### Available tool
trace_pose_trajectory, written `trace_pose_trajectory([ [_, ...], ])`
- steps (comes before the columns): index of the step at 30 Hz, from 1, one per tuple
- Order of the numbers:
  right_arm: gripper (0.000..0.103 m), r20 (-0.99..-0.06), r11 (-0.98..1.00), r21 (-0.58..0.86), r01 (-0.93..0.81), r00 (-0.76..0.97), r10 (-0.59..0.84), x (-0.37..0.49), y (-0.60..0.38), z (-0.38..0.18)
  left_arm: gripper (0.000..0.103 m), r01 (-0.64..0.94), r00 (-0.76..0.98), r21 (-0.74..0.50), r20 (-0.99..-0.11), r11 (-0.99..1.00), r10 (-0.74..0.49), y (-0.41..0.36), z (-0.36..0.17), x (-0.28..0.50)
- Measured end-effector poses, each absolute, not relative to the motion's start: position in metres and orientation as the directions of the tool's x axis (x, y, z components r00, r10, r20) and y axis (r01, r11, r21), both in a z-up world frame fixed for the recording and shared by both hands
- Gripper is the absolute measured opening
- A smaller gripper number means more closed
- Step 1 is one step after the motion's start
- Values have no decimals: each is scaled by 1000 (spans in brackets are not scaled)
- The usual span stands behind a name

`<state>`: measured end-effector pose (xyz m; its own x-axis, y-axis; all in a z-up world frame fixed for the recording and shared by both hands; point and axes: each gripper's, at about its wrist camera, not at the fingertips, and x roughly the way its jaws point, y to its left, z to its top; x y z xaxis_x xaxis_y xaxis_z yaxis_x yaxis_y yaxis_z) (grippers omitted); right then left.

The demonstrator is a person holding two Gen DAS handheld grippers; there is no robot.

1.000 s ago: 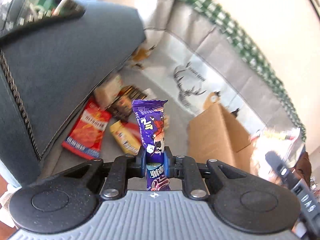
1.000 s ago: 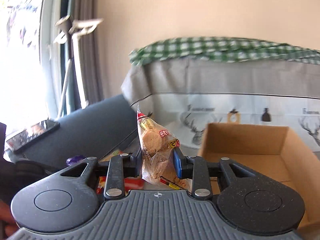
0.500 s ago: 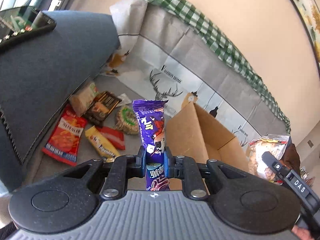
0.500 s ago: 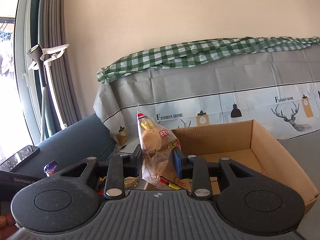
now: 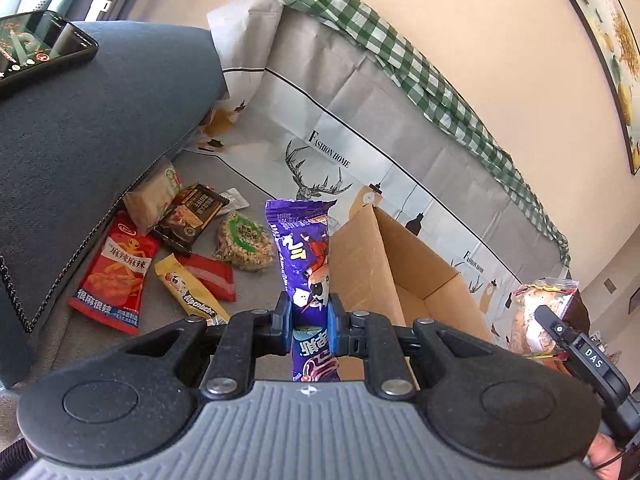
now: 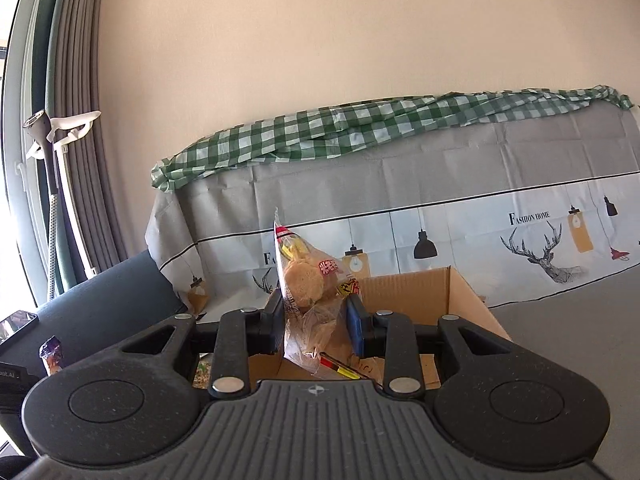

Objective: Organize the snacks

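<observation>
Cardboard box [image 5: 384, 268] nearer; purple wrapper [image 5: 302, 256] upright.

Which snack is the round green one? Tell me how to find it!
Find the cardboard box on the grey sofa seat. Left of it lies a pile of packets, and the round snack is the nearest to the box. It alone is a circle, clear-wrapped with a green label; the others are flat rectangles.

Snack packets [image 5: 168, 256] left of cardboard box [image 5: 384, 264]; phone [image 5: 36, 46] on cushion [image 5: 92, 128].
</observation>
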<state>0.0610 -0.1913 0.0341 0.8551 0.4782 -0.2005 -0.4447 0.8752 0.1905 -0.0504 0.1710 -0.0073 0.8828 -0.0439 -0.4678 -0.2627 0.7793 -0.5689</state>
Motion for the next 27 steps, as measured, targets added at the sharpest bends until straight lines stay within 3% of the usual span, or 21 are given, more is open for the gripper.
trace_pose_trajectory([
  [13,33,-206,876,182,-446,854,477,68,-204,24,18,-192,869,-461,-491,867,-68,142,3,-36],
  [27,33,-197,864,203,-461,845,497,75,-209,22,18,-151,866,-510,-482,847,-135,106,21,-10],
])
